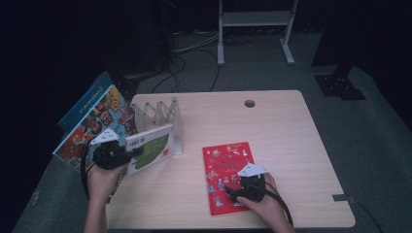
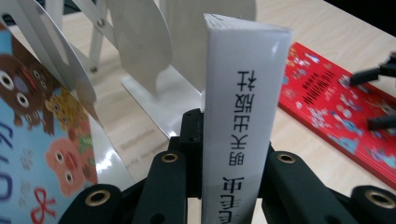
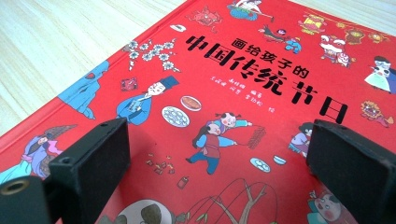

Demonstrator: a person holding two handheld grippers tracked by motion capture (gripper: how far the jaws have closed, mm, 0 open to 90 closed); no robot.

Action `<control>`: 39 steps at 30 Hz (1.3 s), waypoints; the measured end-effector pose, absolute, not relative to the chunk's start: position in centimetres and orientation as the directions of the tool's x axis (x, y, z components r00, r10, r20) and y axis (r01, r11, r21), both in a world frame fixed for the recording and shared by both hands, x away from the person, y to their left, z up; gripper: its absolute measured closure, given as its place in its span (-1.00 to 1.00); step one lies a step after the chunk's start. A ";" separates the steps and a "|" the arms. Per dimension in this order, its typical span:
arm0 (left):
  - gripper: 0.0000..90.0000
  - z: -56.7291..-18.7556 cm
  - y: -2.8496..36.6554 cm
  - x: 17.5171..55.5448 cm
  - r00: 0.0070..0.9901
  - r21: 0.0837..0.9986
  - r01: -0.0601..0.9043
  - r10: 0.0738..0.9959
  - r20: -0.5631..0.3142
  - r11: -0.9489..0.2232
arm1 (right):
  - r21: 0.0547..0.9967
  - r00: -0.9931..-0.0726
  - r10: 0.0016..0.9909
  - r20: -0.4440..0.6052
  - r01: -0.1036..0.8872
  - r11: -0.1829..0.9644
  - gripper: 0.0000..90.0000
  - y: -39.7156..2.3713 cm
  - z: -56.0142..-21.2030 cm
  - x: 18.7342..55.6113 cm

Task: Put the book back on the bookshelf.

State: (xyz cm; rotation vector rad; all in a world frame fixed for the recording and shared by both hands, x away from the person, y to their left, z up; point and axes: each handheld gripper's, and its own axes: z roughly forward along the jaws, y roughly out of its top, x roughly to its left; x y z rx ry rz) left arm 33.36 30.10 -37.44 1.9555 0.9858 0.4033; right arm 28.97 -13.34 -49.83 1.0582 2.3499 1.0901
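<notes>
A pale wooden table (image 1: 286,126) with a smooth laminate grain and a small round cable hole stands in a dark room, on a grey carpet floor. The left gripper (image 2: 229,161), made of matte black plastic with brass-coloured rivets, is clamped on a thin white book with a green cover picture (image 1: 149,148); its two black jaws press on both sides of the flat white spine, which carries printed black characters, and the book is held up off the table, just in front of the white metal rack with rounded dividers (image 1: 158,114). At the left edge of the table lean two glossy, colourful picture books with cartoon animals (image 1: 97,124), just beside the rack. The right gripper (image 3: 215,163) hangs over the flat red hardcover book with many small drawn figures (image 1: 223,170), which lies on the table near the person's side; its blocky black jaws stand wide apart above the shiny cover and clasp nothing.
</notes>
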 end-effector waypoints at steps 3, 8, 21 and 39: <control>0.68 -37.3 29.5 34.2 0.615 0.836 0.472 0.784 -0.087 -0.278 | 0.762 -0.664 0.748 0.004 0.486 0.427 -0.88 -13.3 -49.8 29.0; 0.68 -37.2 28.6 35.6 0.596 0.842 0.468 0.799 -0.078 -0.268 | 0.762 -0.664 0.747 0.003 0.485 0.428 -0.88 -13.3 -49.8 29.0; 0.68 -37.8 27.5 38.0 0.558 0.863 0.457 0.825 -0.090 -0.216 | 0.762 -0.664 0.748 0.003 0.486 0.428 -0.88 -13.3 -49.8 29.0; 0.67 -39.7 26.4 39.4 0.534 0.849 0.484 0.840 -0.093 -0.214 | 0.763 -0.663 0.748 0.005 0.486 0.426 -0.88 -13.3 -49.8 29.0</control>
